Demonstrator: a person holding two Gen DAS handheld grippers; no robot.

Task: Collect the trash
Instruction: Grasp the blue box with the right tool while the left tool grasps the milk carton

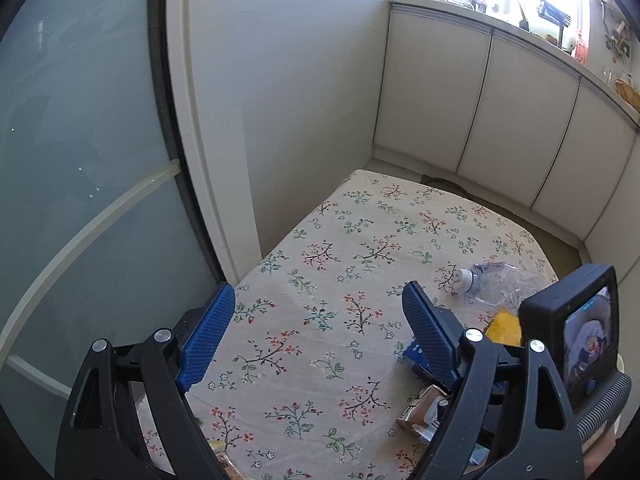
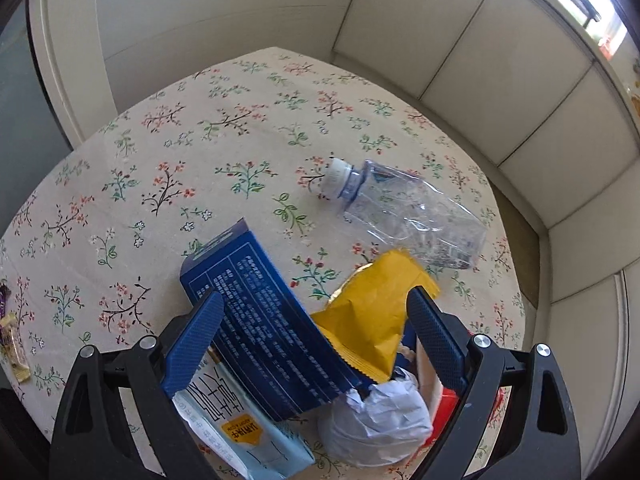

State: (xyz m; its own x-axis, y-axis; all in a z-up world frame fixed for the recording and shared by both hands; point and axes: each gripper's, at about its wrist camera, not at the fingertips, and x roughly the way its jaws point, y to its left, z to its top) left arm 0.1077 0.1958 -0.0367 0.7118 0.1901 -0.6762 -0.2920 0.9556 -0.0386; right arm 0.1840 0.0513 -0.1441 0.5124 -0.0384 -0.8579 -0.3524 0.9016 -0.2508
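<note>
Barely begun, I judge: no bin or bag shows in either view, and the litter lies loose on the floral tablecloth (image 2: 168, 152).

My right claw (image 2: 316, 332) points steeply down over a heap near the table's near edge, jaws wide. A dark blue carton (image 2: 256, 320) and a torn yellow wrapper (image 2: 372, 312) lie in the gap between them; I can't see either pad pressing on them, so I count nothing as held. Under those sit a pale blue milk-type pack (image 2: 240, 432) with yellow label, a crumpled white paper ball (image 2: 376, 420), and something red-and-white, mostly hidden.

Just beyond the heap lies a clear plastic bottle (image 2: 412, 212), on its side, white cap on, walls dented, apparently empty. Small candy wrappers (image 2: 12, 344) lie far left at the table edge.

My left claw (image 1: 320, 344) hangs wide, empty, over bare cloth, the heap to its right.

Everything remains to be gathered. Wrapper and paper look light and crushable; the bottle may roll.
</note>
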